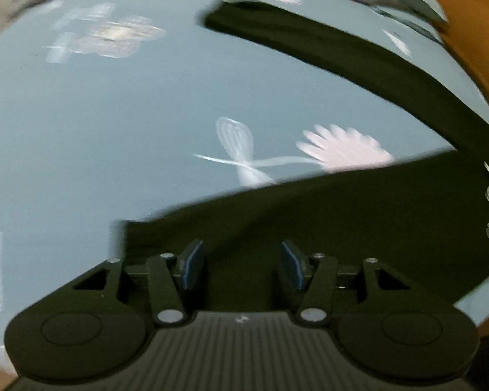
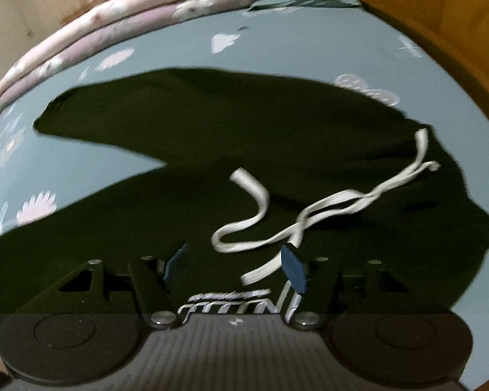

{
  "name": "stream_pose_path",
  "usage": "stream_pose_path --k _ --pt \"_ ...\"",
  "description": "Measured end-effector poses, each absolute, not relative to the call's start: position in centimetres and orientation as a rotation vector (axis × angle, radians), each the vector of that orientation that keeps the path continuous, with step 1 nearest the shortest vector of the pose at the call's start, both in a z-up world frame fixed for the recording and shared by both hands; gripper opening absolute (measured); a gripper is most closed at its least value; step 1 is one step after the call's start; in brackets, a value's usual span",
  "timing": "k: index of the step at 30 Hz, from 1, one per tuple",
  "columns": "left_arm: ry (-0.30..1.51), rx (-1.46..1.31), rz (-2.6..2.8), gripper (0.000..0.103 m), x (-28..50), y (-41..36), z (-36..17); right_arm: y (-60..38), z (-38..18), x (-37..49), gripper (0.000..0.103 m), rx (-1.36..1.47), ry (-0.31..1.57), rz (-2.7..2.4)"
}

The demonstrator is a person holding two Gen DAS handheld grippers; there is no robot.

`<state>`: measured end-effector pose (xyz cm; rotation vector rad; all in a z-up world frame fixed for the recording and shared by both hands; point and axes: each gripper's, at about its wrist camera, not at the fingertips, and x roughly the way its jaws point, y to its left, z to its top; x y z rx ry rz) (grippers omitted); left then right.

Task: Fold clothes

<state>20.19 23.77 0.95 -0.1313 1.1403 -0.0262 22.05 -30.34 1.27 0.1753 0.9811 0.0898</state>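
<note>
Dark trousers (image 2: 244,137) sprawl across the floral bedsheet (image 1: 81,130), white drawstring (image 2: 309,208) at four o'clock. Left gripper (image 1: 241,264) and right gripper (image 2: 236,267) both gape wide above the fabric, holding nothing.

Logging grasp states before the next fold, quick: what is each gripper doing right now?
Left gripper: open, holding nothing, above the dark trousers.
Right gripper: open, holding nothing, above the trousers' white drawstring.

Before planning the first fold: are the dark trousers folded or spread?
Spread: on the bedsheet, the dark trousers show both legs apart, drawstring loose on top.
</note>
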Motion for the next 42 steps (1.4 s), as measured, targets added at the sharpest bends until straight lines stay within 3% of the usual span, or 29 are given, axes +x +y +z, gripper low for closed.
stream_pose_path --k 7,15,21,27,29,31,33,38,42 --pt "1.139 -0.116 0.095 0.053 21.2 24.6 -3.1 -27.6 -0.4 19.9 0.074 0.087 1.004 0.116" --pt "1.156 -0.137 0.208 0.049 20.8 27.0 -2.8 -28.9 -3.8 16.5 0.074 0.163 1.14 0.077" --pt "1.089 -0.059 0.01 0.052 22.0 21.4 -0.4 -29.5 -1.4 17.4 0.075 0.191 1.011 0.092" --pt "1.106 -0.01 -0.201 0.053 20.6 15.3 -2.4 -27.3 -4.6 18.5 0.075 0.078 1.036 0.101" --pt "1.141 0.001 -0.183 0.053 19.2 14.9 -3.5 -26.6 -5.2 17.4 0.084 0.008 1.031 0.118" --pt "1.181 0.009 -0.148 0.053 17.6 15.0 -4.5 -26.0 -5.6 16.4 0.098 -0.049 1.033 0.132" --pt "1.126 -0.025 -0.081 0.056 15.2 14.8 -4.8 -25.6 -5.6 15.8 0.1 -0.093 1.052 0.146" --pt "1.21 0.001 -0.038 0.055 12.6 14.9 -4.7 -24.7 -4.1 17.1 0.099 -0.135 1.031 0.184" --pt "1.087 0.033 -0.02 0.057 12.9 14.8 -2.8 -21.9 -2.7 19.4 0.099 -0.166 0.946 0.302"
